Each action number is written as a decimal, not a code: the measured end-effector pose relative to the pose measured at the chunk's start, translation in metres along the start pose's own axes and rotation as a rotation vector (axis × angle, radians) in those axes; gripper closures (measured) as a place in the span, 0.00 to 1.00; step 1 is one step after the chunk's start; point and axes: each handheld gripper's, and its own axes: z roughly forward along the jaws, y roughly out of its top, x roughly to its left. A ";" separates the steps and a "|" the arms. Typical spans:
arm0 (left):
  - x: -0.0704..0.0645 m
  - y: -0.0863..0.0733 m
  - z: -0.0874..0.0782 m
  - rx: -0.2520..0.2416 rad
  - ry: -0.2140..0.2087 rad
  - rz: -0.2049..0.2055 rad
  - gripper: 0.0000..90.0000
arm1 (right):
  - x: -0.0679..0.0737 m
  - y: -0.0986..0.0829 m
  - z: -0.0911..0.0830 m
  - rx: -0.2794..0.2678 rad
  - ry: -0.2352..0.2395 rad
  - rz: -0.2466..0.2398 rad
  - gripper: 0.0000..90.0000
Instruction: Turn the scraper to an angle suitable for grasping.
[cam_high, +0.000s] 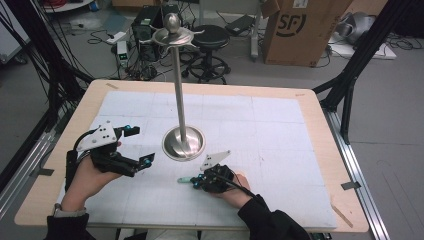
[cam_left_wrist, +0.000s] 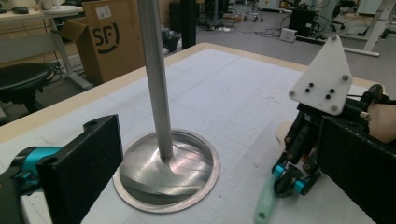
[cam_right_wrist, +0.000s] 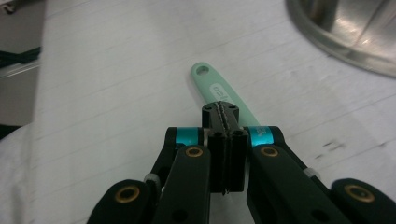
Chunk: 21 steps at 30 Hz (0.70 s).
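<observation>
Right tongs (cam_right_wrist: 224, 112) are pressed together over a mint handle (cam_right_wrist: 219, 88) on the white-matted worktop (cam_high: 280, 125); left tongs (cam_high: 139, 146) gape apart, a steel stand (cam_high: 183, 142) between them, boxes and cables beyond.

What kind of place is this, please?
Probably a robotics lab or workshop: loose cables and electronic boxes on the floor, a cardboard shipping box, and a black frame beside the work table.

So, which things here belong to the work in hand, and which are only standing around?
In the work:
- mint green handle, under the closed right hand-held gripper
- metal stand
- left hand-held gripper, open

Standing around:
- cardboard box
- black stool
</observation>
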 end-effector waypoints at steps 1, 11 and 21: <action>0.000 0.000 0.000 0.002 0.000 -0.001 0.02 | 0.000 0.000 0.000 0.000 0.000 0.000 1.00; 0.002 -0.001 0.000 -0.002 -0.005 -0.007 0.02 | -0.033 -0.002 -0.036 -0.055 0.010 0.088 1.00; 0.001 -0.003 0.003 0.011 -0.004 -0.007 0.02 | -0.063 -0.023 -0.059 0.000 -0.115 0.108 1.00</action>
